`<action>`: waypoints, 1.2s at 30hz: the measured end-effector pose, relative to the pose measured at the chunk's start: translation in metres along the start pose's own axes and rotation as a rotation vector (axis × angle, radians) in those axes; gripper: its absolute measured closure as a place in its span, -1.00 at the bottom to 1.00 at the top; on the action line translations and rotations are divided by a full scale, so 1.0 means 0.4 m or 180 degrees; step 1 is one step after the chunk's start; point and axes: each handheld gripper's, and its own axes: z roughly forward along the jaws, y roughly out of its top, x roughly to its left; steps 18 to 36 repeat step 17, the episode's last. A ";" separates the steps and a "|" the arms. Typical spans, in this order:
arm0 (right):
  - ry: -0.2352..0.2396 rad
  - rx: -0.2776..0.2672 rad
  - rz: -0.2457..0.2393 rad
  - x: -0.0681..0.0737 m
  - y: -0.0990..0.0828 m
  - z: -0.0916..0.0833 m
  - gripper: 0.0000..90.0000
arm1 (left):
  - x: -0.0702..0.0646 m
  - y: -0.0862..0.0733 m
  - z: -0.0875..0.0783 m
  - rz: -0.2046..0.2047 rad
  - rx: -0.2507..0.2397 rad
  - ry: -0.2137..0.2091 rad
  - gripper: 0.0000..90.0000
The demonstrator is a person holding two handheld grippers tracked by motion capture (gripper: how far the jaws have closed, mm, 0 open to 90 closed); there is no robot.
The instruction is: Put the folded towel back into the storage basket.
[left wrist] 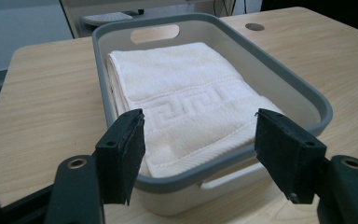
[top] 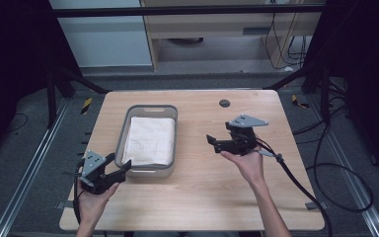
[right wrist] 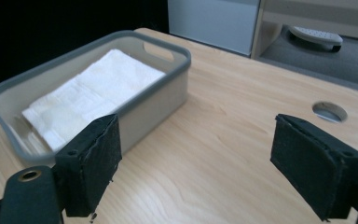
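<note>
My left gripper (left wrist: 200, 154), jaws wide, faces the folded towel (left wrist: 186, 102) lying just ahead in the tub (left wrist: 307, 93). It looks soft and light; I'd pinch its near folded edge. My right gripper (right wrist: 193, 163) hangs wide too.

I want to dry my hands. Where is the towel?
The folded white towel lies inside the grey bin on the table's left half, just beyond the left gripper.

Terry-cloth towel (left wrist: 182, 98), seemingly matt plastic tub (left wrist: 279, 74), wood-grain table (right wrist: 242, 140).
</note>
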 end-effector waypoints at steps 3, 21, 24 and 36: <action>0.0019 -0.0016 0.0036 -0.026 -0.048 -0.038 -0.67 | -0.001 -0.021 0.004 0.0038 0.0033 0.0021 -0.31; -0.0055 -0.0080 0.0051 -0.100 -0.244 -0.166 -0.72 | -0.019 -0.083 -0.004 0.0172 0.0166 -0.0067 -0.40; -0.0055 -0.0080 0.0051 -0.100 -0.244 -0.166 -0.72 | -0.019 -0.083 -0.004 0.0172 0.0166 -0.0067 -0.40; -0.0055 -0.0080 0.0051 -0.100 -0.244 -0.166 -0.72 | -0.019 -0.083 -0.004 0.0172 0.0166 -0.0067 -0.40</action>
